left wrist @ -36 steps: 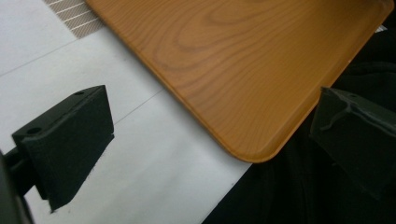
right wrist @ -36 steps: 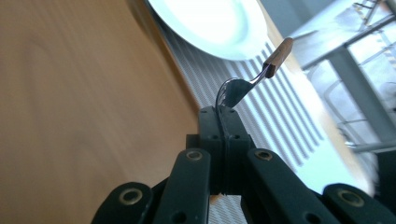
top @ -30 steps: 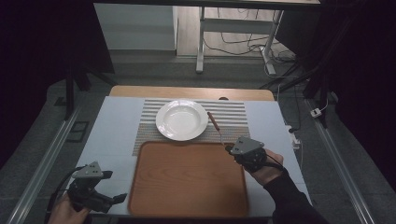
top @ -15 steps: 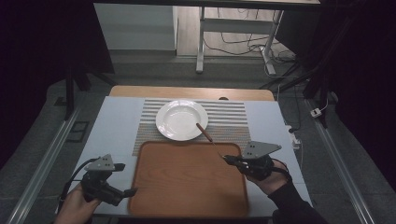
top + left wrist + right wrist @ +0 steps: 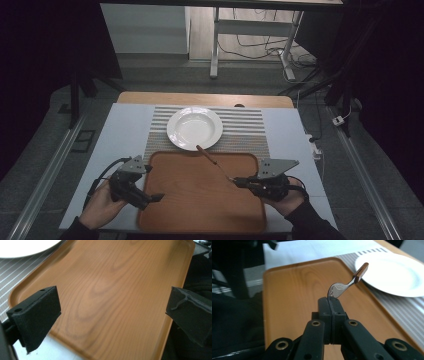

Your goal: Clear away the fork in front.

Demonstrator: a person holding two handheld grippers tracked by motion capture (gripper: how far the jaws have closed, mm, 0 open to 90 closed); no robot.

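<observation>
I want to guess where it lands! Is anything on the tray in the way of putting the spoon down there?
Nothing visible is. The right gripper is shut on the spoon and holds it over the tray, whose wooden surface looks bare. The left gripper hovers open at the tray's left edge, away from the spoon.

The utensil's (image 5: 347, 284) working end is hidden between the right gripper's (image 5: 329, 305) closed jaws; possibly a spoon. The plate (image 5: 27, 246) is cut off by the left gripper view's top edge.
</observation>
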